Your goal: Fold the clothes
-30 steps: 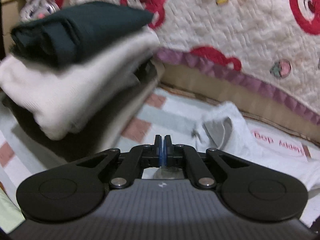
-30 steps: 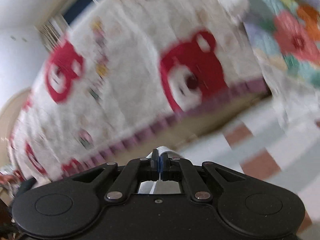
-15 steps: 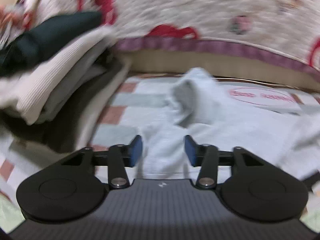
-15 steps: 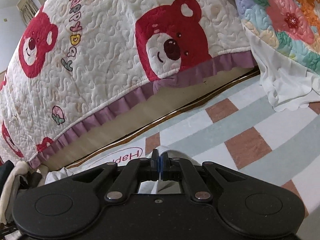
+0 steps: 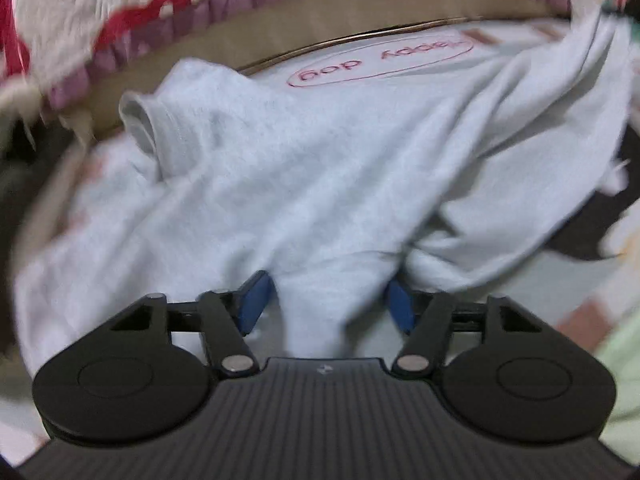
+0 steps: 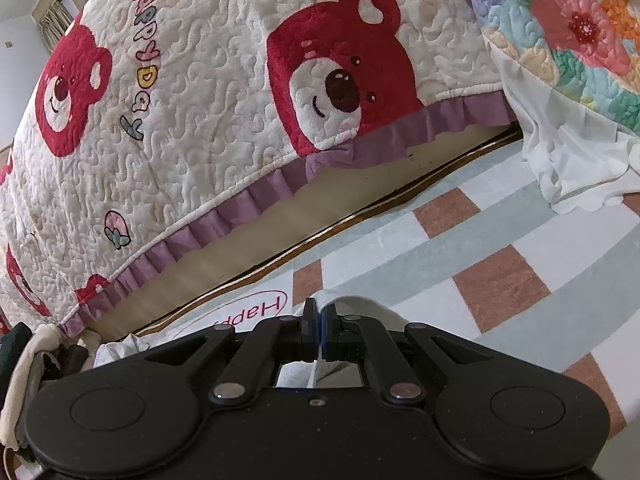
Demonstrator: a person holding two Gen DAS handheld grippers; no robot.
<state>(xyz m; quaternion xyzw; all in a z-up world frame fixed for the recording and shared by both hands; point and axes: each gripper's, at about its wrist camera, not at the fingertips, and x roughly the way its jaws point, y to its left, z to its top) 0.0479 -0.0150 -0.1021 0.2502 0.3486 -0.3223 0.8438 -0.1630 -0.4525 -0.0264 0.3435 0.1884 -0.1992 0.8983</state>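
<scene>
Two grippers show, one in each view. In the left wrist view, the left gripper (image 5: 326,306) sits at the bottom middle with its blue pads (image 5: 253,304) wide apart. A bunched fold of the white shirt (image 5: 304,184) pokes in between the pads. The shirt spreads up and across the middle of the frame, with a cuff at the upper left. It lies on the checked mat (image 5: 584,320). In the right wrist view, the right gripper (image 6: 319,326) is at the bottom middle, pinched tight on an edge of the white shirt (image 6: 352,305). The bear quilt (image 6: 224,92) fills the upper left, and a flower quilt (image 6: 568,28) is at the upper right.
</scene>
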